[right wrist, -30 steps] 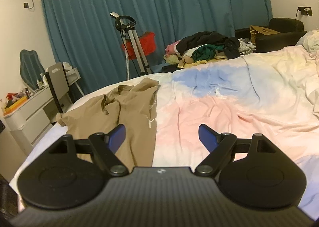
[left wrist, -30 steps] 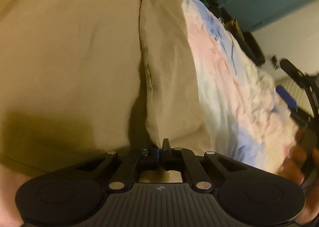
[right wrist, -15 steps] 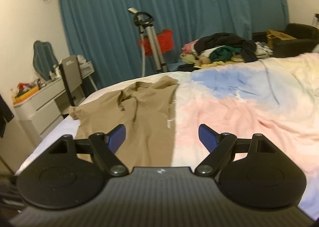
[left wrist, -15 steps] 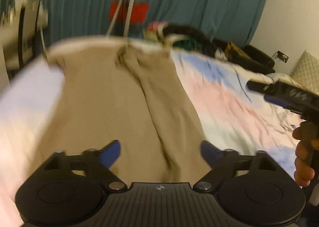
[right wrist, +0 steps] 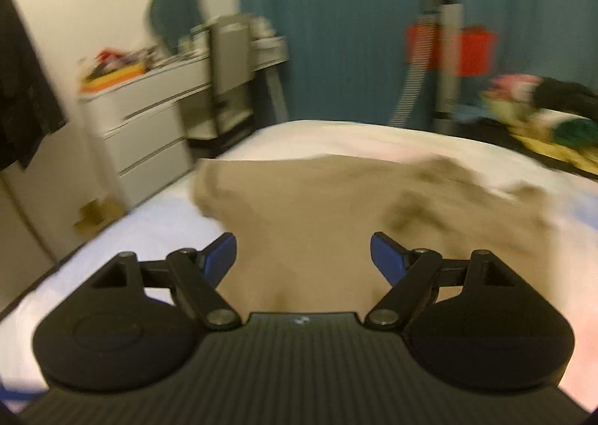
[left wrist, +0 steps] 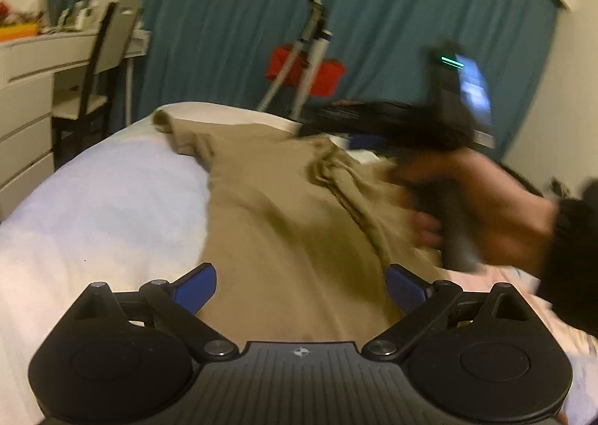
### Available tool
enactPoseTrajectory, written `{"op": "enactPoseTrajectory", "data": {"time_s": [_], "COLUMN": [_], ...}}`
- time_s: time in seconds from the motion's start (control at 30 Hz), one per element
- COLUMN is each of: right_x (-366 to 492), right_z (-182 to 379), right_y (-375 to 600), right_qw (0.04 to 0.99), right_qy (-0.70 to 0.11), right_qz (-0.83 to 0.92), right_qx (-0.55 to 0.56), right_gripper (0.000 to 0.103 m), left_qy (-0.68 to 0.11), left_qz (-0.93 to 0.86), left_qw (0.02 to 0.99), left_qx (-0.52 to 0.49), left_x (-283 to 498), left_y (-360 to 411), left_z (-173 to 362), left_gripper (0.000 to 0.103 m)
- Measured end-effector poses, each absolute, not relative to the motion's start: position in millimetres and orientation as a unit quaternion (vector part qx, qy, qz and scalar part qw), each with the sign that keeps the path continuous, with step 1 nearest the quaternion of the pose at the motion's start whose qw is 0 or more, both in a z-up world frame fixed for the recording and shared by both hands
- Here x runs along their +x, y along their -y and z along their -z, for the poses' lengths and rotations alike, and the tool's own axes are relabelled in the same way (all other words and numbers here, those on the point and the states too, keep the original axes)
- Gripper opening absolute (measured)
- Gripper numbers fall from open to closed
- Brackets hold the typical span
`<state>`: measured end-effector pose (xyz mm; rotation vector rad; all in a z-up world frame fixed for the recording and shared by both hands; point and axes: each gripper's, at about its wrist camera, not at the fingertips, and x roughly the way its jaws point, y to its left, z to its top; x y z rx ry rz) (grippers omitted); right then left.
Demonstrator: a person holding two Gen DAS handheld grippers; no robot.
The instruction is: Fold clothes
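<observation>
A tan garment [left wrist: 269, 223] is seen spread over the bed, partly flattened, its fabric plain and matte. A short sleeve [left wrist: 168, 124] is bunched at the far left corner, near the mattress edge. A raised fold with a seam runs lengthwise right of centre. In the right wrist view the garment [right wrist: 310, 208] is blurred, its right portion rumpled.

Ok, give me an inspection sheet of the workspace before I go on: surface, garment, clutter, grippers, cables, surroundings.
Surface: bed, pale sheet.
Job's things: tan garment lying on the bed, partly folded lengthwise, wrinkled near the far end.
Clutter: clothes pile beyond the bed.
Grippers: left gripper jaws open, empty; right gripper jaws open, empty, over the garment.
Cables: nothing seen.
Surroundings: teal curtain, tripod, white dresser, chair.
</observation>
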<state>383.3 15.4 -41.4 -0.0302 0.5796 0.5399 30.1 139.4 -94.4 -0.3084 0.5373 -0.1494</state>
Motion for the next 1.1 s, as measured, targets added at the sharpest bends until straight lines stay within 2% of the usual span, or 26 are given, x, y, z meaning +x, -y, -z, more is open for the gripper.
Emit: {"op": "enactPoseTrajectory", "data": {"time_s": [0.2,0.3,0.33,0.37,0.4,0.47,0.77,0.93,1.03,1.1], "right_x": [459.5,480.8,485.7,489.2,492.6,499.5,482.9,484.7,490.1,481.7], "right_z": [80.1,101.4,105.8,108.1,110.5,115.3,38.1,57.0,85.8,91.8], "right_y": [-157.1,-188.0,-188.8,-184.7,-180.6,-172.4,-25.5,65.1,101.7,115.5], "right_qw": [0.908,0.912,0.915,0.918,0.921,0.927,0.968,0.97,0.96,0.956], "right_qy": [-0.279,-0.277,-0.277,-0.277,-0.278,-0.28,-0.163,-0.186,-0.228,-0.239], "right_qz": [-0.31,-0.293,-0.283,-0.273,-0.262,-0.242,-0.159,-0.065,-0.032,-0.031], "right_qx": [-0.044,-0.075,-0.077,-0.073,-0.069,-0.062,0.11,0.14,0.158,0.166], "right_gripper": [0.075,0.063,0.053,0.04,0.033,0.01,0.009,0.009,0.014,0.027], "left_qy": [-0.248,-0.243,-0.242,-0.243,-0.244,-0.247,-0.241,-0.241,-0.253,-0.263], "left_qz": [0.015,-0.003,-0.009,-0.014,-0.018,-0.022,-0.02,0.019,0.045,0.057], "left_qw": [0.941,0.928,0.925,0.922,0.919,0.916,0.928,0.931,0.931,0.93], "left_qx": [-0.231,-0.283,-0.294,-0.303,-0.308,-0.316,-0.283,-0.275,-0.261,-0.25], "left_x": [49.6,51.3,52.0,52.8,53.1,52.1,38.7,39.3,42.1,46.2], "left_y": [-191.7,-216.4,-221.9,-226.4,-228.9,-231.5,-217.7,-197.7,-183.7,-175.6], "left_z": [124.1,135.9,139.1,141.9,143.3,144.6,127.7,126.0,130.5,135.1], "left_gripper": [0.098,0.098,0.098,0.098,0.098,0.098,0.098,0.098,0.098,0.098]}}
